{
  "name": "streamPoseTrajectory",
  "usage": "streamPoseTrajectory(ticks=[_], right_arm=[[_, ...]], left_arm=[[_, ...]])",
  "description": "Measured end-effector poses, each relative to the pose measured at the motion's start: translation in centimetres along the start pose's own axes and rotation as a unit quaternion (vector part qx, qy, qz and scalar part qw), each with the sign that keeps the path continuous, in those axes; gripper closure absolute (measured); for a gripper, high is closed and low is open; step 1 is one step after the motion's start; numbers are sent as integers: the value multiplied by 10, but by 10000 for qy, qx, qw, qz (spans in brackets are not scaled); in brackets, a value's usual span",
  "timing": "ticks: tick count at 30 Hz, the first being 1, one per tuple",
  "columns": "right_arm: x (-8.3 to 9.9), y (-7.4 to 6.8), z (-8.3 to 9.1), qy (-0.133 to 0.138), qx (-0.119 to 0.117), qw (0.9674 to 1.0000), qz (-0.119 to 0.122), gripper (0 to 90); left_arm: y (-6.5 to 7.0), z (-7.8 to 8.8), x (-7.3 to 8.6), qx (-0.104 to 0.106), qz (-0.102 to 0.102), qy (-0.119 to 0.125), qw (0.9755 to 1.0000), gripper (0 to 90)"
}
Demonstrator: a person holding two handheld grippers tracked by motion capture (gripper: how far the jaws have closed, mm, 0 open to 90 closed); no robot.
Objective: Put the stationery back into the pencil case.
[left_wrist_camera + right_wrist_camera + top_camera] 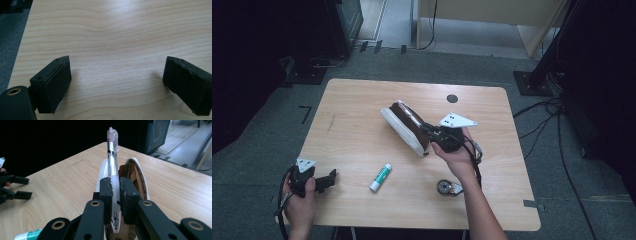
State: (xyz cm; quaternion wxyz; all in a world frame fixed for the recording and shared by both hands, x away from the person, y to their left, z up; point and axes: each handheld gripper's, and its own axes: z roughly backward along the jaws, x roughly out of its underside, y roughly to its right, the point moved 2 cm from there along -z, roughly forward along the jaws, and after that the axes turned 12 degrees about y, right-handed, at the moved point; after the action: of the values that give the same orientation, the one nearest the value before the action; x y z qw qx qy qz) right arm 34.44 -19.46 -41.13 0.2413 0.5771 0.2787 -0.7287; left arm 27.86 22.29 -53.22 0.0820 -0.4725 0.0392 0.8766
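Note:
My right gripper is shut on a clear pen with a pinkish cap, which points away along the jaws. Under the pen lies an open white case with a brown inside. From above, that gripper is held over the near end of the case, right of the table's middle. My left gripper rests at the table's near left corner. Its jaws stand wide open over bare wood with nothing between them.
A white and green glue stick lies near the front middle of the wooden table. A small round dark object sits beside the right forearm. A dark round cable hole marks the far right of the tabletop.

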Motion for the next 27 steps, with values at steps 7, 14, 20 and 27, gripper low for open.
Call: streamPoseTrajectory(ticks=[7, 14, 20, 27], right_arm=[[5, 4, -16, -115, 221, 9996, -118, 811], [16, 12, -31, -292, 409, 9985, -236, 811], [27, 13, -41, -463, 460, 9976, -243, 811], [38, 14, -49, -602, 577, 9963, -197, 811]], left_arm=[[0, 0, 0, -2, 5, 1, 10000, 84], [0, 0, 0, 4, -5, -4, 10000, 85], [0, 0, 0, 3, -5, -2, 10000, 84], [0, 0, 0, 3, -6, -3, 10000, 85]])
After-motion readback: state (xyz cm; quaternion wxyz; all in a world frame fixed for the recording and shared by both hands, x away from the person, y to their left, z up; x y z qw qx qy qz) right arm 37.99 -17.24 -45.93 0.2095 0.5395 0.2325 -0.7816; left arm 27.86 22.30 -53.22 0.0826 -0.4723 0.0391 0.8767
